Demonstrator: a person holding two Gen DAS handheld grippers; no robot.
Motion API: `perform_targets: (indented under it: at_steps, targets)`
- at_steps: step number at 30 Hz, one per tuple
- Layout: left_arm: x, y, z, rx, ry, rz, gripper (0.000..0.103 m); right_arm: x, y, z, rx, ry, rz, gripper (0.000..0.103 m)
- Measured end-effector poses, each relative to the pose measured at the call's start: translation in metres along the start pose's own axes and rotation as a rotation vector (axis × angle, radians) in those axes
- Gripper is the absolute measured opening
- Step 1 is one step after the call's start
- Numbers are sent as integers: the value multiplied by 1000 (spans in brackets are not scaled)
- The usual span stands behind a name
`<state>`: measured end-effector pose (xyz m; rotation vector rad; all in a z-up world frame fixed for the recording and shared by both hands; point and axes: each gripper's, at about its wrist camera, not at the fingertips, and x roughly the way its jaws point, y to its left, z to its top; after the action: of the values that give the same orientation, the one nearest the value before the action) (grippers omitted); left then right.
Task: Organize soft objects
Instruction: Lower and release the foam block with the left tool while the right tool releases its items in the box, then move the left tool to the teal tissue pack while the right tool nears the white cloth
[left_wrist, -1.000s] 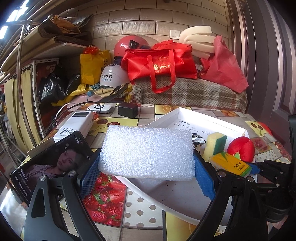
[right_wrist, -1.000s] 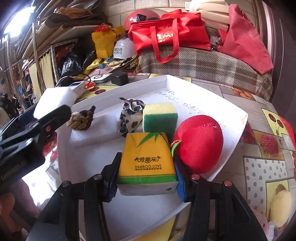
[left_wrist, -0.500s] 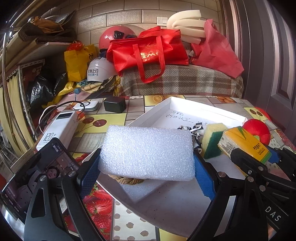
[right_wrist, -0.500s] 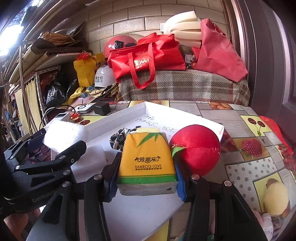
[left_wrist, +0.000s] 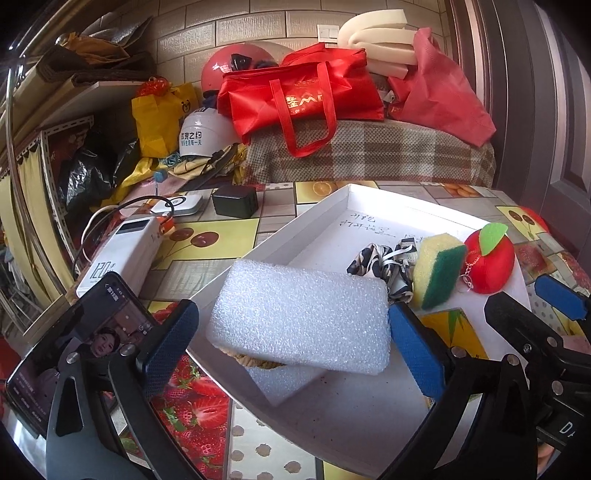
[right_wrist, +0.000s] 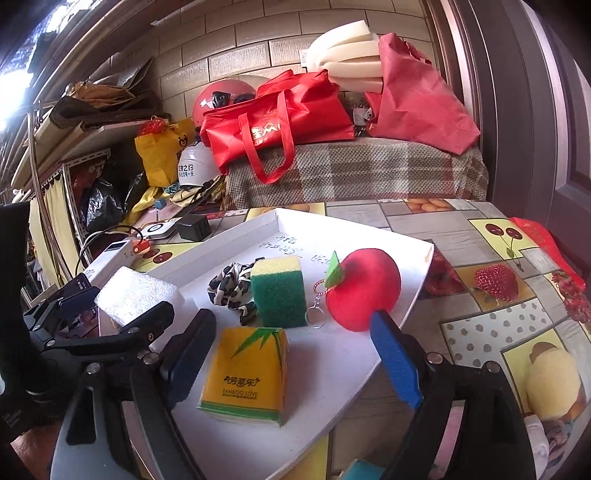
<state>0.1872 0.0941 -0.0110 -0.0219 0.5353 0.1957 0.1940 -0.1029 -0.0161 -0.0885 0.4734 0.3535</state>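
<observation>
A white tray (left_wrist: 295, 225) sits on the fruit-print table. The white foam block (left_wrist: 299, 317) rests in it, tilted on a rope knot and a second foam piece. My left gripper (left_wrist: 291, 350) straddles the block with its jaws opening and the pads clear of it. The yellow tissue pack (right_wrist: 247, 373) lies flat on the tray (right_wrist: 221, 236) between the opening jaws of my right gripper (right_wrist: 291, 358), untouched. Behind it are a green-yellow sponge (right_wrist: 279, 291), a red plush apple (right_wrist: 364, 288) and a black-white scrunchie (right_wrist: 231, 286).
Left of the tray are a white power bank (left_wrist: 122, 254), a phone (left_wrist: 74, 343) and a black charger (left_wrist: 234, 201). Red bags (left_wrist: 295, 96) sit on a plaid-covered bench at the back. A yellow plush (right_wrist: 550, 380) lies on the table at right.
Both grippers went from shut to open. The foam block dropped onto the rope knot in the tray. The tissue pack came to rest on the tray floor.
</observation>
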Motion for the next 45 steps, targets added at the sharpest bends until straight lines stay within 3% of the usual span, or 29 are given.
perform_targets:
  at_steps: [7,18,24,27,32,40,45]
  targets:
    - [-6,4,-1,-18,-35,1,103,-12,3,-1,-13,-66,-12,86]
    - [-34,11,-6,-51,-164,-6,103,-41,6,-11,-43,-142,-21,86]
    - [-45,10,-13,-53,-162,-23,103,-67,3,-24,-81,-156,4,86]
    - [-55,7,-18,-47,-170,-37,103,-82,-12,-30,-54,-146,9,86]
    - [-73,-1,-28,-20,-186,-80,103,-105,-57,-42,107,-95,36,86]
    - [-86,-11,-34,1,-198,-126,103,-138,-125,-52,148,-98,-132,86]
    - [-95,-13,-39,0,-202,-180,103,-136,-127,-53,115,-58,-80,86]
